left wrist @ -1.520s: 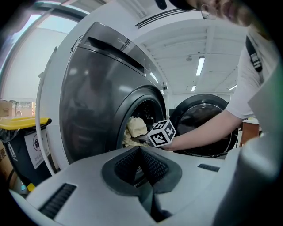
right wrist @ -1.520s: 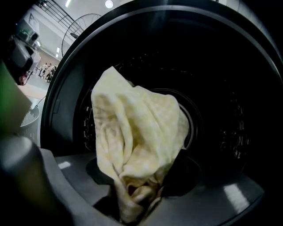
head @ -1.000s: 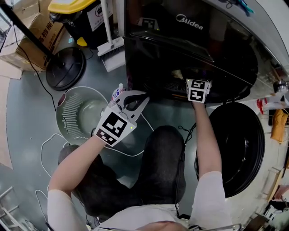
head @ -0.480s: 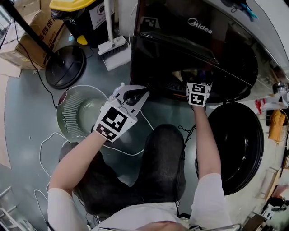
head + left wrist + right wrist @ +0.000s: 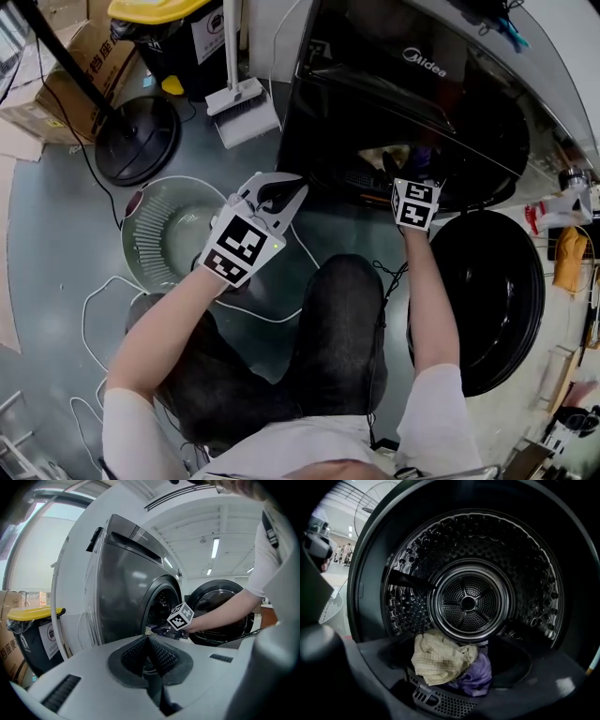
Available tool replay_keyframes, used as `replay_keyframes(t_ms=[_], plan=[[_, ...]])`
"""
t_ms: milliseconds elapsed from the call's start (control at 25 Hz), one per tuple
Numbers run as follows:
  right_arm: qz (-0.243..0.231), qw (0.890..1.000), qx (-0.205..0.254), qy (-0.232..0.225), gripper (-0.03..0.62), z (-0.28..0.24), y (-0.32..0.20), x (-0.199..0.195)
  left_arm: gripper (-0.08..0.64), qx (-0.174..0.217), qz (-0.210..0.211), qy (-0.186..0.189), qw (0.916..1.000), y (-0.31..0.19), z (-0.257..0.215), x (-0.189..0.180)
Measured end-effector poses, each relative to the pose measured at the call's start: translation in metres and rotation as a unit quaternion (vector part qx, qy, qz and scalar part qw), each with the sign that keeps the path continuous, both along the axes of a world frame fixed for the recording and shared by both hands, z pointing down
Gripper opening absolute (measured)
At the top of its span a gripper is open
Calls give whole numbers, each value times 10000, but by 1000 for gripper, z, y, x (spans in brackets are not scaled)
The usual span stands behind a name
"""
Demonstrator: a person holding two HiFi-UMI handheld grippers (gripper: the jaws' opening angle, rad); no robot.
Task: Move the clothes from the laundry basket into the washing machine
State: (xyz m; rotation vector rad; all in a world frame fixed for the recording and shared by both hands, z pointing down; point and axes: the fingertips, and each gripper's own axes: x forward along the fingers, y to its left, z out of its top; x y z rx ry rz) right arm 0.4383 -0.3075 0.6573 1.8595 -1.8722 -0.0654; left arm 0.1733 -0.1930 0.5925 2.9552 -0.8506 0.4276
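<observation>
The dark washing machine (image 5: 403, 84) stands open at the top of the head view. In its drum (image 5: 468, 602) a cream checked cloth (image 5: 438, 657) and a purple cloth (image 5: 476, 672) lie at the front lip; both also show in the head view, the cream cloth (image 5: 375, 155) beside the purple cloth (image 5: 424, 150). My right gripper (image 5: 405, 171) sits at the drum mouth. Its jaws stand wide and have just been closing; the cloths lie just ahead of them, and no pad shows pressing on them. My left gripper (image 5: 279, 195) hangs shut and empty between the round pale laundry basket (image 5: 150, 234) and the machine.
The round machine door (image 5: 487, 300) hangs open at the right. On the floor at the left are a fan base (image 5: 136, 141), a yellow-lidded bin (image 5: 169, 19), a cardboard box (image 5: 66, 75), a broom head (image 5: 246, 108) and loose cables (image 5: 103, 300). The person's knee (image 5: 333, 328) is below.
The right gripper has drawn back a little from the drum mouth. The left gripper has shifted slightly toward the machine, still shut.
</observation>
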Motion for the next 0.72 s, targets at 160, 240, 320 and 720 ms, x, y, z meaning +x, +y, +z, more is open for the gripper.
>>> replay_keyframes(t_ms=[160,240,320,720], plan=[[-23,9998,168,69,440,-17,10,-10,5,17,-2,86,10000,0,-5,-6],[-12,9996,283,92,391,-25,17,-14,5,11,2,128,9999,2,-6,-8],[-2,9992,387,123,346,-34,22,-19,5,6,23,138,9999,4,-5,-12],[-187,9957,876,237,261,-82,42,-49,6,-6,34,179,9998,1,-5,-33]])
